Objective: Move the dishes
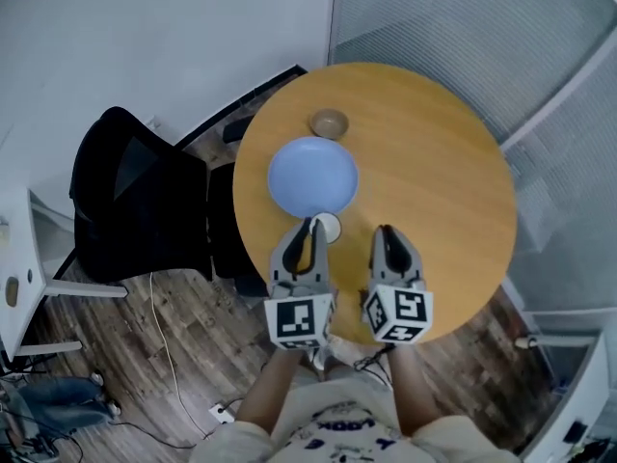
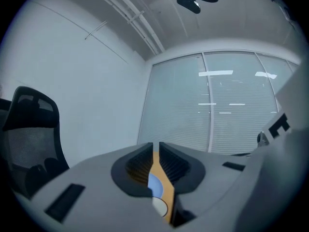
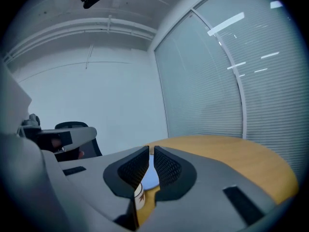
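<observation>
The left gripper (image 1: pixel 310 222) and right gripper (image 1: pixel 386 230) hover low centre in the head view, jaws a slit apart and empty. The blue plate (image 1: pixel 311 176) lies just above them on the table (image 1: pixel 434 181) — reaching for it could knock the white cup (image 1: pixel 328 227) beside the left tips.

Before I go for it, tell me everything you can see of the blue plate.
The blue plate is round, pale blue, ceramic by its look, with a shallow rim. It lies flat and empty on the round wooden table, left of centre. A small brown bowl sits just beyond it, a white cup at its near edge; whether either touches it is unclear.
</observation>
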### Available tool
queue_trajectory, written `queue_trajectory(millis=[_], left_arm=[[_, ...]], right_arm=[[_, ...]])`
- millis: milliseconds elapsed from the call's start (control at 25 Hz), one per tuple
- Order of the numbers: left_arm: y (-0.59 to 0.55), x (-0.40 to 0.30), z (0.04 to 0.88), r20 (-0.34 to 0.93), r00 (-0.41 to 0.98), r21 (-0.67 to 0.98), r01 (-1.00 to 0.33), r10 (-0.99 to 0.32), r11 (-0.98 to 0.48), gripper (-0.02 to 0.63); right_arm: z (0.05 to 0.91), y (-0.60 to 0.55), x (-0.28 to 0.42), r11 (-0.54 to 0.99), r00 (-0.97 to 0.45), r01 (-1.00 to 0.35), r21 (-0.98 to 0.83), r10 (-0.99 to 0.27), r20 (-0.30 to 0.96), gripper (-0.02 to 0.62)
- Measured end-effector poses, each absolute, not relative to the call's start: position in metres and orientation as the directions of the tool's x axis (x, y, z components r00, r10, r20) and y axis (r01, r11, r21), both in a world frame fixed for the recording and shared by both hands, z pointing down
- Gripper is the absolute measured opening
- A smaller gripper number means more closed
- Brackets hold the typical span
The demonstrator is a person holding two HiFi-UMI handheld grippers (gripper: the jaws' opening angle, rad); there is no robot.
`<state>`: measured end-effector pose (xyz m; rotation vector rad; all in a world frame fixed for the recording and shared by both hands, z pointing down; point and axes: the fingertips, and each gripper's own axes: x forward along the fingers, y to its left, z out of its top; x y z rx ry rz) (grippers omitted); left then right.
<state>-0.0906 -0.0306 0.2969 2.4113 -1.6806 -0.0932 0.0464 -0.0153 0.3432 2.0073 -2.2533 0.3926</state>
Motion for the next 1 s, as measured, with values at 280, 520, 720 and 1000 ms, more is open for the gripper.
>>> queue_trajectory(millis=[280,520,720,1000], left_arm=[[-0.037,-0.108,0.244,0.005,0.329,0.107,-0.939,-0.944,-0.327,0.025],[-0.033,-0.118,0.222,-0.016,0.308,0.07,-0.949,-0.951,-0.308,0.023],[-0.027,-0.119,0.212,-0.02,0.29,0.042,-0.956,-0.957,-0.291,0.018],[-0.024,-0.119,0.215,-0.011,0.287,0.048,-0.957,-0.958,-0.287,0.017]], right_arm=[[0.281,-0.018,0.042,0.122,-0.129,-0.99,-0.065,-0.984,0.121,0.028],[0.25,-0.016,0.041,0.135,-0.138,-0.99,-0.049,-0.989,0.058,0.026],[0.237,-0.015,0.041,0.152,-0.154,-0.986,-0.066,-0.987,0.033,0.026],[0.237,-0.017,0.036,0.169,-0.172,-0.983,-0.071,-0.985,0.031,0.021]])
